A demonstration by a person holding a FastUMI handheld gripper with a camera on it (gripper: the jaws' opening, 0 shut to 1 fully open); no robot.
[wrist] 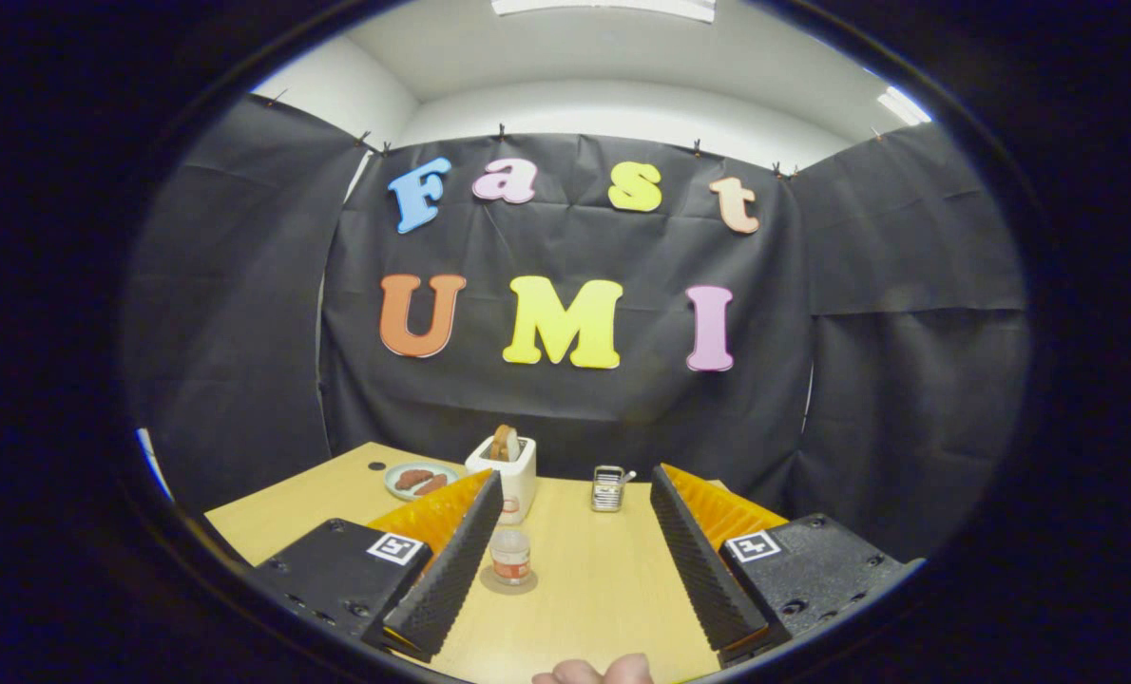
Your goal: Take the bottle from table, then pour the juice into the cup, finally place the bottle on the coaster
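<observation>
A small clear bottle [510, 557] with a pale cap and an orange band stands upright on a round grey coaster [508, 581] on the wooden table [603, 589]. It sits between my fingers, close to the left fingertip's [475, 532] inner face, and I cannot tell whether they touch. My gripper [575, 480] is open wide, and neither finger presses on the bottle. A small metallic cup [609, 487] with a handle stands farther back, just ahead of the gap between the fingers.
A white toaster [511, 472] with a slice in it stands behind the bottle. A plate [420, 480] with reddish pieces lies to its left. A person's fingers [596, 671] show at the near table edge. Black cloth walls close the table's back and sides.
</observation>
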